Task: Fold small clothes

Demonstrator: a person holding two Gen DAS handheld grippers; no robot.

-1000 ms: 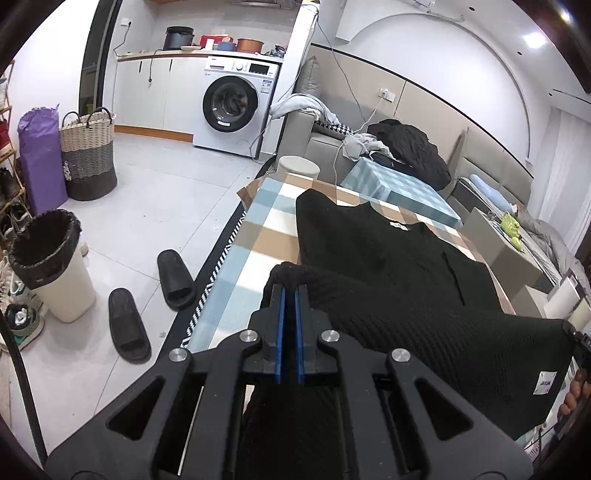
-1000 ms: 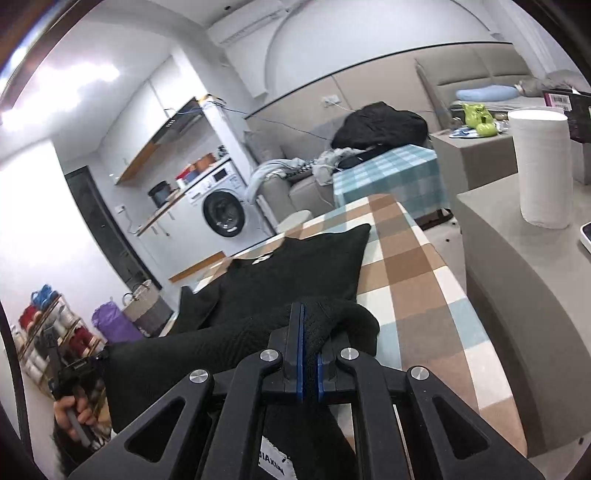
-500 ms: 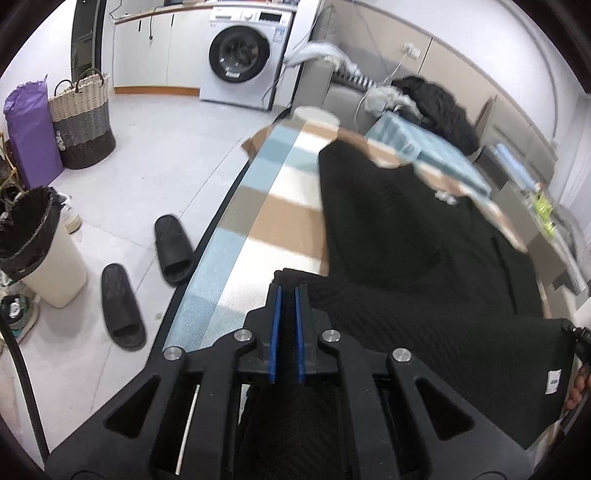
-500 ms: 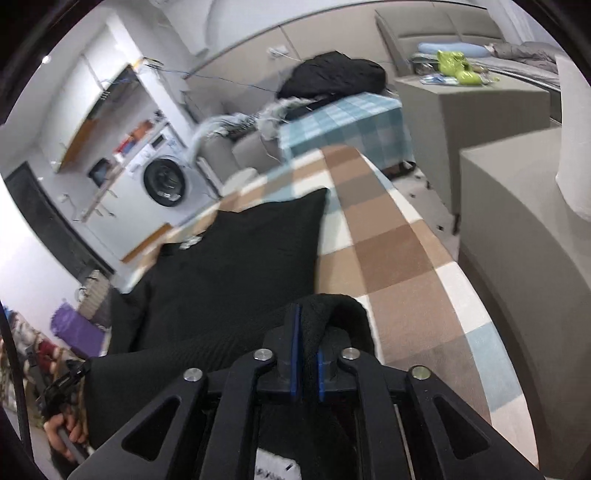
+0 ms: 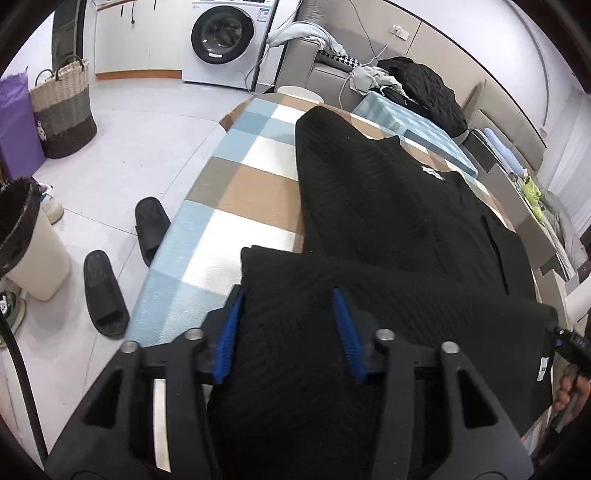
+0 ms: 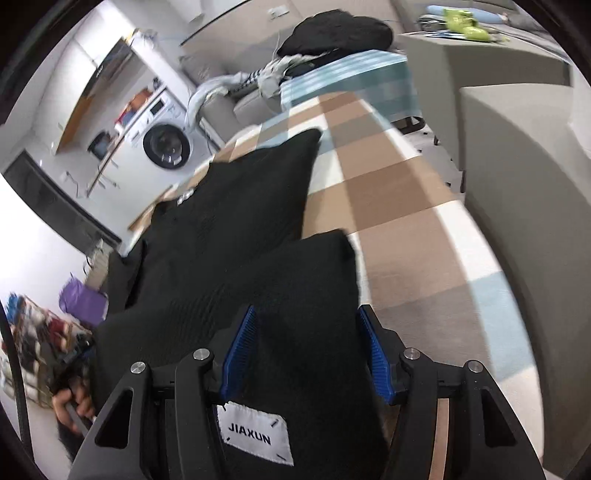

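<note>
A black knit garment lies on the checked table cover, its near edge folded up over the body. My left gripper hovers over the fold's left corner, jaws opening, blue pads apart with the knit lying between them, unpressed. In the right wrist view the same black garment shows a white "JIAXUN" label. My right gripper stands over the fold's right corner, jaws opening, cloth between the pads but loose. A hand on the other gripper shows at lower left.
Left of the table on the tiled floor lie two black slippers, a lined bin and a woven basket. A washing machine stands behind. A grey cabinet borders the table's right side; a sofa carries piled clothes.
Both grippers sank toward the table with the folded edge and then opened, letting go of the black garment, which now lies doubled on itself.
</note>
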